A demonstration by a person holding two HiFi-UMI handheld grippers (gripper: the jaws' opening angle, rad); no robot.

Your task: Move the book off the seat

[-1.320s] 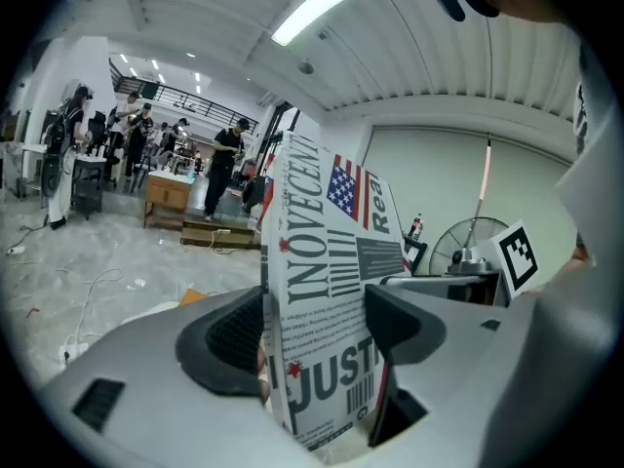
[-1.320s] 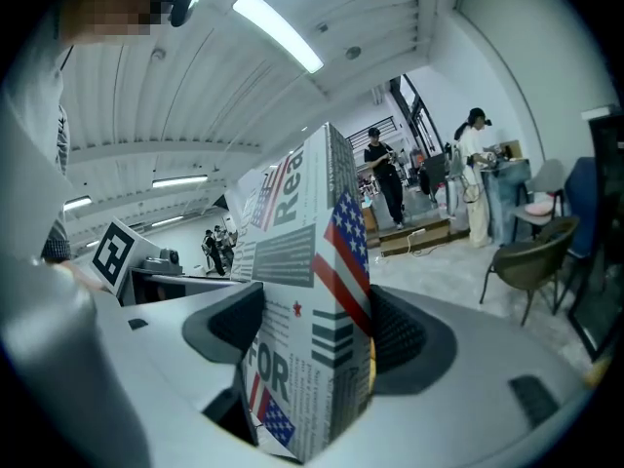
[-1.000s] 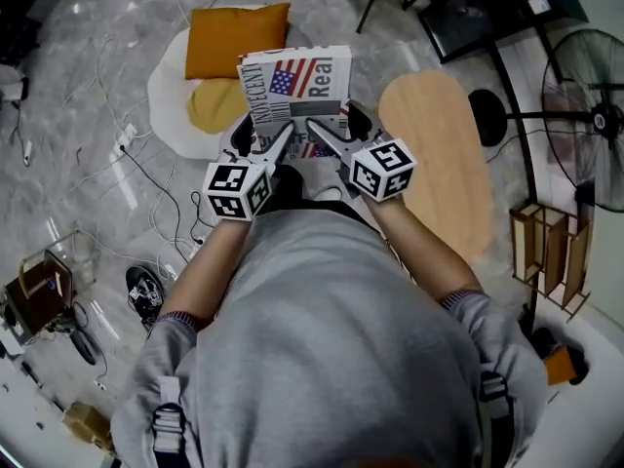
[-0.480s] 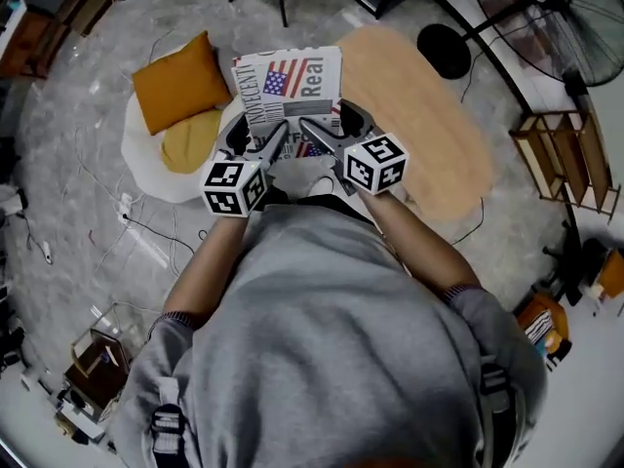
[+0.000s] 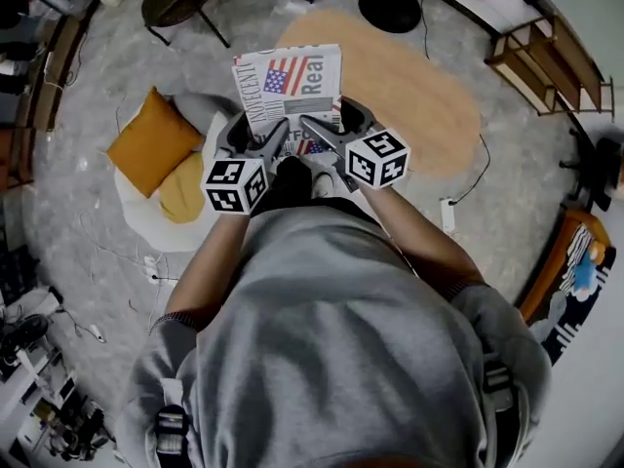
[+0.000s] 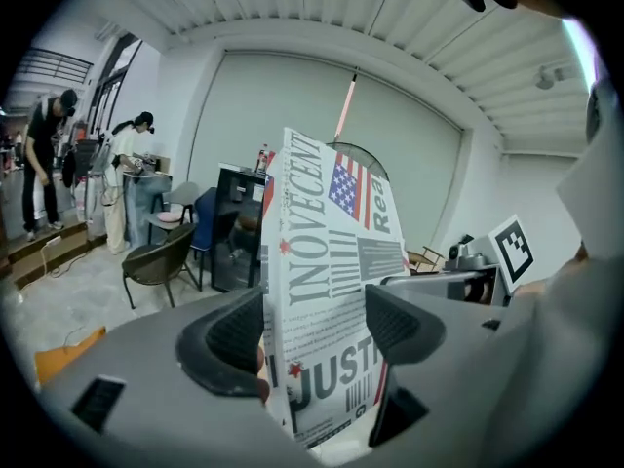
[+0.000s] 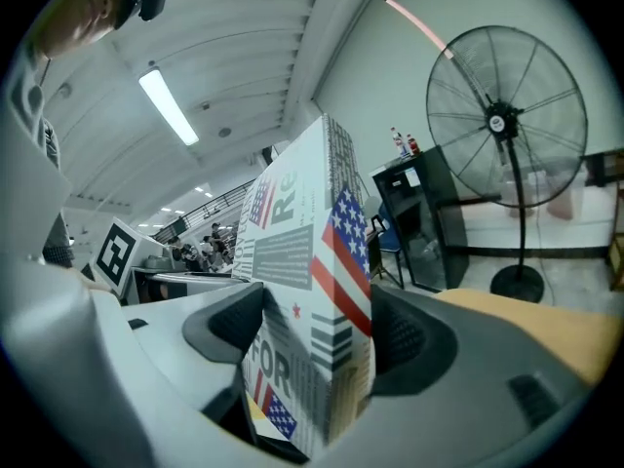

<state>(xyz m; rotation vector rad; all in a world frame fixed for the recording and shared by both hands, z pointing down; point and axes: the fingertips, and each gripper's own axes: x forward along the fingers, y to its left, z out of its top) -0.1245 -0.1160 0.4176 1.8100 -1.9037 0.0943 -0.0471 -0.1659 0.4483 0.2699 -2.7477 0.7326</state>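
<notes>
Since a second earlier, the floor under me had swung round: the white seat [image 5: 146,213] with its orange cushion [image 5: 154,144] and yellow cushion [image 5: 185,191] had slid from straight ahead to my left. A tan oval shape [image 5: 409,86], a low surface or a mat, I could not tell which, had come from my right to lie ahead and to the right.

The book [image 5: 289,84] kept its place in front of my chest, between both grippers. It was in the air, clear of the seat, and its far end showed over the near edge of the tan oval in the head view. Its cover faced up toward my head, showing a striped flag and large grey lettering.

My left gripper [image 5: 255,133] had its jaws part-way apart, with both pads pressed on the book's near left part. My right gripper [image 5: 336,123] was the same, jaws part-way apart and clamped on the near right part. The two marker cubes sat just beside each other. A standing fan [image 7: 507,125] showed in the right gripper view.
</notes>
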